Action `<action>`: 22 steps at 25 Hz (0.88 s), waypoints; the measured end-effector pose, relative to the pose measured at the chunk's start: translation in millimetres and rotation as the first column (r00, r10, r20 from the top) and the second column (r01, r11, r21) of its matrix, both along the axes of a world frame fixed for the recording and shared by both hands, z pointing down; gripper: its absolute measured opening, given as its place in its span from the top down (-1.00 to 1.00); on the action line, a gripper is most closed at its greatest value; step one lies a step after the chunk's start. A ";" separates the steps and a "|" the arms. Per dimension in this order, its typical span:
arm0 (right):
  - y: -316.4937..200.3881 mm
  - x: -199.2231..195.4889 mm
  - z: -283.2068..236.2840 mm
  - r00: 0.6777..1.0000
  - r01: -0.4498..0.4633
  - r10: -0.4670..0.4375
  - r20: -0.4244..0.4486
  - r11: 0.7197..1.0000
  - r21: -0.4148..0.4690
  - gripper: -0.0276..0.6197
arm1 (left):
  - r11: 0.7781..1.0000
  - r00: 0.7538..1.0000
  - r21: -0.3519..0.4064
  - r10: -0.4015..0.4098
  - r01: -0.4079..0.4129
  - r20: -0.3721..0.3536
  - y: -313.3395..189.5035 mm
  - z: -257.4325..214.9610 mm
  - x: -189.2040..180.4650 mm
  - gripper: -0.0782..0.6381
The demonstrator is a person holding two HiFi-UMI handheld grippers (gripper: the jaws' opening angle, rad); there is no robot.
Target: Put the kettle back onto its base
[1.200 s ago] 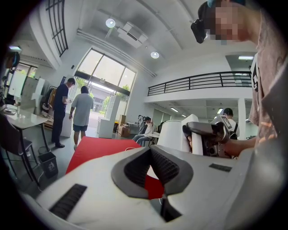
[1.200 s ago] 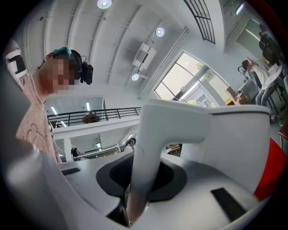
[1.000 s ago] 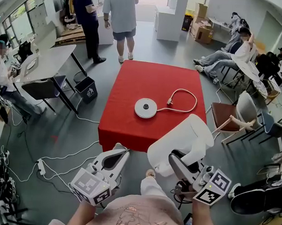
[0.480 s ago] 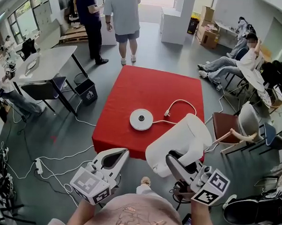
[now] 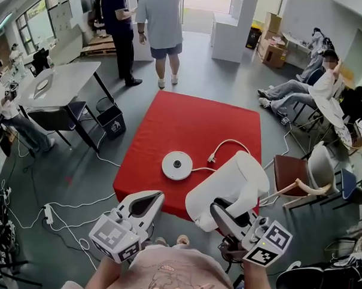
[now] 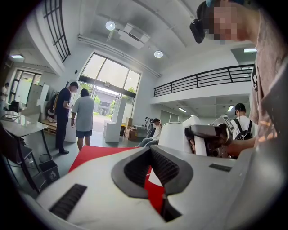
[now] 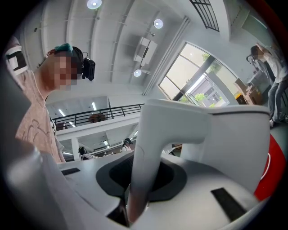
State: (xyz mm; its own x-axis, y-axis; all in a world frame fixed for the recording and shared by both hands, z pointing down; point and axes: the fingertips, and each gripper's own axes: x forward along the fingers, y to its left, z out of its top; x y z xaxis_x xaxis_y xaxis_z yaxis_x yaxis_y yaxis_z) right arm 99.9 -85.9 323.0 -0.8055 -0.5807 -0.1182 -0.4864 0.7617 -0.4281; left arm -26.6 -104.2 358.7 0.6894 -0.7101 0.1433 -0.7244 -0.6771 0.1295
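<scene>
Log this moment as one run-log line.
right gripper: shut on kettle | left gripper: shut, empty | kettle: off base | base: on red table

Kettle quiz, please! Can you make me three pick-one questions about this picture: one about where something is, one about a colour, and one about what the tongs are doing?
1. Where is the round base?
A) on the red table
B) on the floor
C) on a chair

2. What colour is the kettle?
A) black
B) white
C) blue

3. What are the right tongs doing?
A) hanging empty
B) touching the base
C) gripping the kettle's handle

Answers:
1 A, the base lies flat on the red table.
2 B, its whole body is white.
3 C, the right gripper view shows the handle clamped between the tongs.
</scene>
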 end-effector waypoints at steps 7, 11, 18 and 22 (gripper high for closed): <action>-21.7 -4.4 -3.3 0.999 -0.038 0.038 0.005 0.999 0.000 0.64 | 1.000 0.999 0.002 0.031 -0.031 0.009 -25.9 -4.2 -6.6 0.78; -30.5 -1.3 -11.3 0.998 -0.058 0.058 0.023 0.998 0.007 0.64 | 0.999 0.999 -0.006 0.052 -0.052 0.004 -34.9 -4.3 -5.7 0.78; -43.4 1.9 -10.6 0.996 -0.086 0.086 0.018 0.996 0.010 0.64 | 0.996 0.996 -0.015 0.085 -0.084 0.003 -44.7 -0.5 -0.3 0.78; -47.3 3.8 -9.6 0.995 -0.092 0.092 0.023 0.996 0.009 0.64 | 0.995 0.995 -0.015 0.097 -0.097 0.005 -47.6 1.3 3.1 0.78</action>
